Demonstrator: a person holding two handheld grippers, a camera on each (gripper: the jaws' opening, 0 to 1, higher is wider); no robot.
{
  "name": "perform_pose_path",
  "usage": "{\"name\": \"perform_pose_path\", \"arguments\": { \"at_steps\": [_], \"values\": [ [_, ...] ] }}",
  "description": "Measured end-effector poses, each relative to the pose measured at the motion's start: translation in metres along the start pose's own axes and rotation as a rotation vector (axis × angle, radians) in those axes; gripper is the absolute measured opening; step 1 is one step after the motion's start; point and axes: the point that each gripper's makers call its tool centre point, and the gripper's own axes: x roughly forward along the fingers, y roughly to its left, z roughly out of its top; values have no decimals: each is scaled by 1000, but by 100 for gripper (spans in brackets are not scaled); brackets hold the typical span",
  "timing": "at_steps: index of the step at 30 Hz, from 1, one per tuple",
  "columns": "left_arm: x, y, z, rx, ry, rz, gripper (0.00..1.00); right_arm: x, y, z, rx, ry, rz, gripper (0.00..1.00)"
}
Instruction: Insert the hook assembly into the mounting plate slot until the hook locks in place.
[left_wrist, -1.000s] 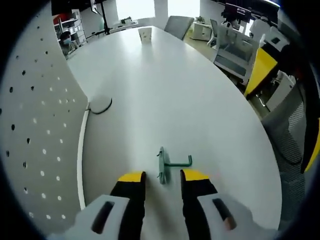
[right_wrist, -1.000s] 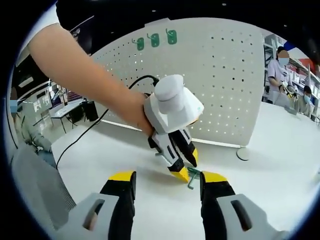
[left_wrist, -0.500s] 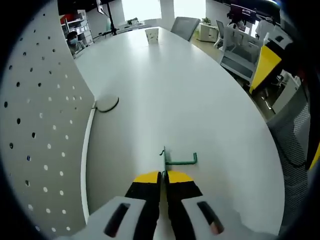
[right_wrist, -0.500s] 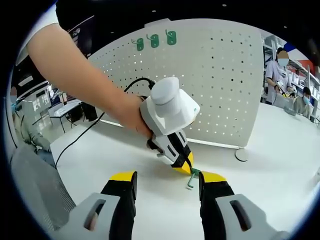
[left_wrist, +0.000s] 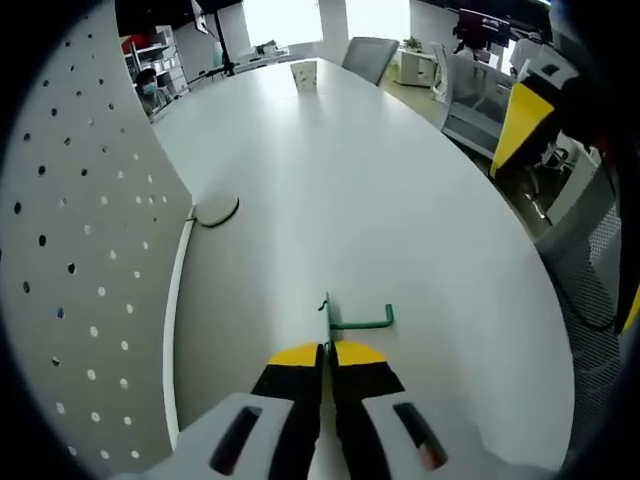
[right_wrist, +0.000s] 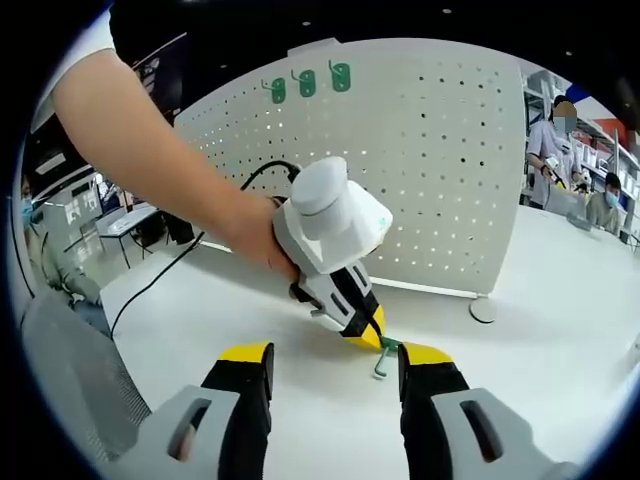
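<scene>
A long white table (left_wrist: 400, 200) runs away toward 12 o'clock in the left gripper view, in an open office with grey chairs (left_wrist: 362, 55) at its far end and a yellow-and-black object (left_wrist: 520, 120) at 2 o'clock. A white pegboard mounting plate (left_wrist: 70, 260) stands upright along the table's edge at 9 o'clock, resting on a round foot (left_wrist: 215, 210). One paper cup (left_wrist: 303, 72) sits far off at 12 o'clock.

In the right gripper view the same pegboard (right_wrist: 420, 170) fills the background, with three green hooks (right_wrist: 307, 83) already hung in a row near its top at 11 o'clock. Two people (right_wrist: 560, 150) are at 3 o'clock, beyond the table.

A bare forearm (right_wrist: 150, 150) reaches in from 10 o'clock, its hand wrapped around the left gripper (right_wrist: 367, 335), which points down at the table with a black cable trailing behind. Its yellow-tipped jaws are pressed together on the flat backplate of one green hook assembly (left_wrist: 345, 322), which lies on the table just ahead of the tips (left_wrist: 323, 352), its bent arm pointing toward 3 o'clock.

The right gripper (right_wrist: 335, 365) hovers low over the table with its jaws spread wide and nothing between them; the hook (right_wrist: 383, 358) lies just inside its right-hand tip.
</scene>
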Motion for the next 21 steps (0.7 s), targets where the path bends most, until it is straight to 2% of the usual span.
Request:
{"name": "perform_pose_path", "arguments": {
  "at_steps": [2, 4, 7, 21],
  "values": [
    [0, 1, -1, -13, 8, -1, 3, 0, 0, 0, -3, 1, -1, 49],
    [0, 2, -1, 10, 20, 8, 2, 0, 0, 0, -2, 0, -1, 49],
    [-3, 6, 1, -24, 4, 15, 2, 0, 0, 1, 1, -3, -4, 49],
    [-17, 12, 14, -30, -48, 42, 2, -1, -2, 4, -4, -14, -14, 49]
  ]
}}
